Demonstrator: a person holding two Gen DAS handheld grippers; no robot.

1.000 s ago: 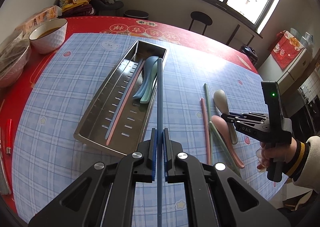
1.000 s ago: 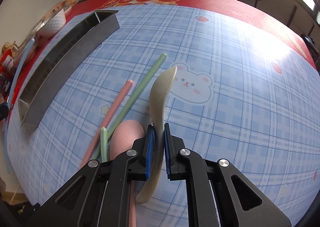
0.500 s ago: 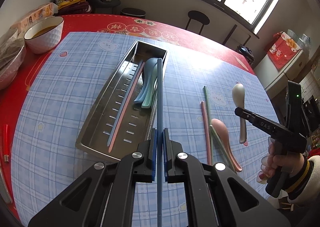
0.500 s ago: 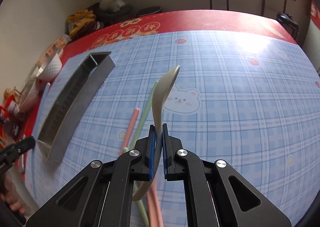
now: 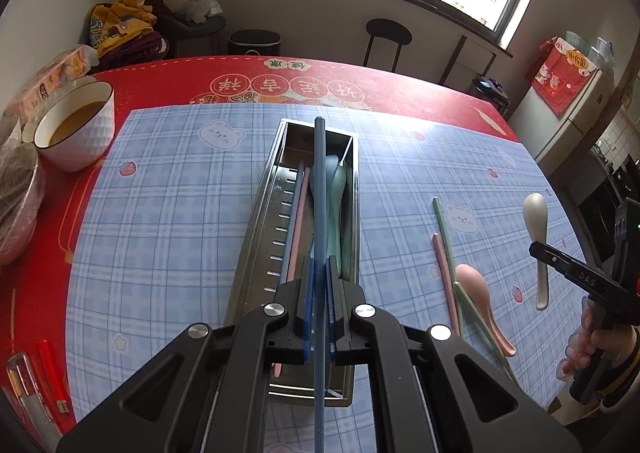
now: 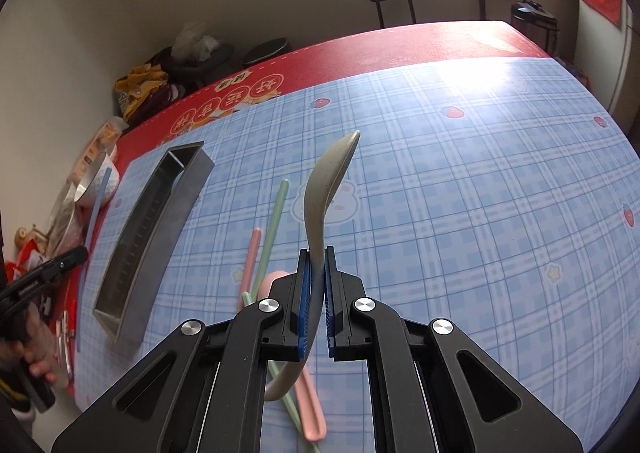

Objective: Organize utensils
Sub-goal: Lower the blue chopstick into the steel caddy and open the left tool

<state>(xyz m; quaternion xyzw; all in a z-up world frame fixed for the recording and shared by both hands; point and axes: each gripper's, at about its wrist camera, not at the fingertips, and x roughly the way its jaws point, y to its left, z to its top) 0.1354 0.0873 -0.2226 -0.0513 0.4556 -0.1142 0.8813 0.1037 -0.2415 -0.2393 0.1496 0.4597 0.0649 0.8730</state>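
Note:
My left gripper point(image 5: 319, 273) is shut on a blue chopstick point(image 5: 319, 181) that lies lengthwise above the steel utensil tray point(image 5: 260, 229). Inside the tray rest a pink chopstick point(image 5: 298, 229) and blue and green spoons point(image 5: 335, 189). My right gripper point(image 6: 317, 269) is shut on the handle of a beige spoon point(image 6: 326, 181), held up above the mat; in the left wrist view that beige spoon point(image 5: 536, 213) hangs in the air at the right. On the mat lie a pink spoon point(image 5: 478, 293), a pink chopstick point(image 6: 251, 257) and green chopsticks point(image 6: 274, 221).
A white bowl of brown liquid point(image 5: 76, 125) stands at the table's left, beside a bag and a box. Red-handled items point(image 5: 50, 369) lie at the near left edge. The blue checked mat point(image 6: 460, 193) covers most of the red table. A stool point(image 5: 386, 37) stands beyond.
My right gripper has lifted the beige spoon off the mat and rolled. My left gripper has carried the blue chopstick leftwards until it lines up over the tray.

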